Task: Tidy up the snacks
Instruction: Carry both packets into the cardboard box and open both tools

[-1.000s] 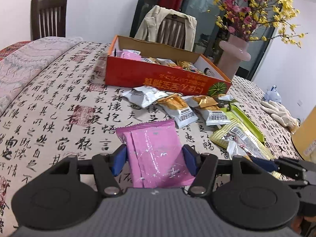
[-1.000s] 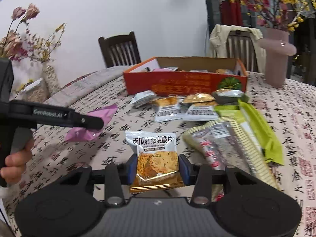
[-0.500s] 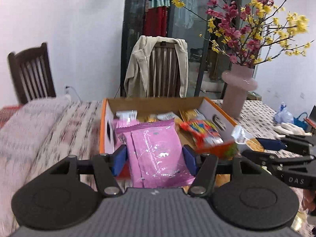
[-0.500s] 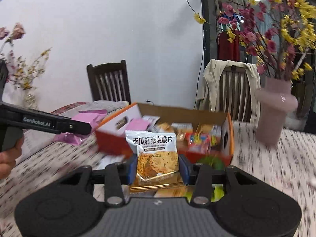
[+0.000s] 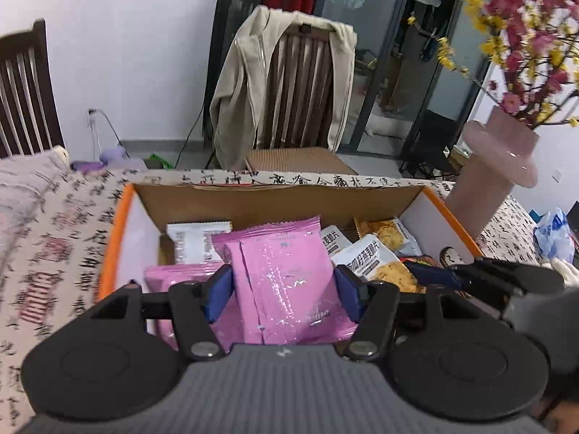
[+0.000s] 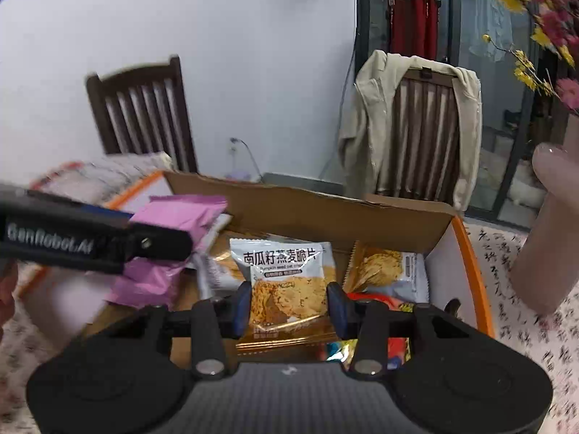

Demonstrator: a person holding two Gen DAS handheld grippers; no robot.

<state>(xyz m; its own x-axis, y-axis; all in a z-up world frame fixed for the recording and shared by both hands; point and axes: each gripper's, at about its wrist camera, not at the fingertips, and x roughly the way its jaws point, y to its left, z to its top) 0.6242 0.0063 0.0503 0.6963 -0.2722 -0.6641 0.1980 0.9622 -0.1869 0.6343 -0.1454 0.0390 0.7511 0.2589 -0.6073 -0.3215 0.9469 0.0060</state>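
The left gripper (image 5: 282, 289) has its jaws pinching a pink foil snack packet (image 5: 286, 278) by both side edges, held above the open orange cardboard box (image 5: 112, 242) that sits on the bench (image 5: 54, 238) with its calligraphy-print cloth. The right gripper (image 6: 288, 305) has its jaws clamped on a white-and-orange oat crisp packet (image 6: 286, 275), also over the box, just beside the left one. Inside the box lie more pink packets (image 5: 173, 278) at the left and similar oat crisp packets (image 5: 380, 231) toward the right. A pink ceramic vase (image 5: 488, 177) stands just beyond the box's right wall.
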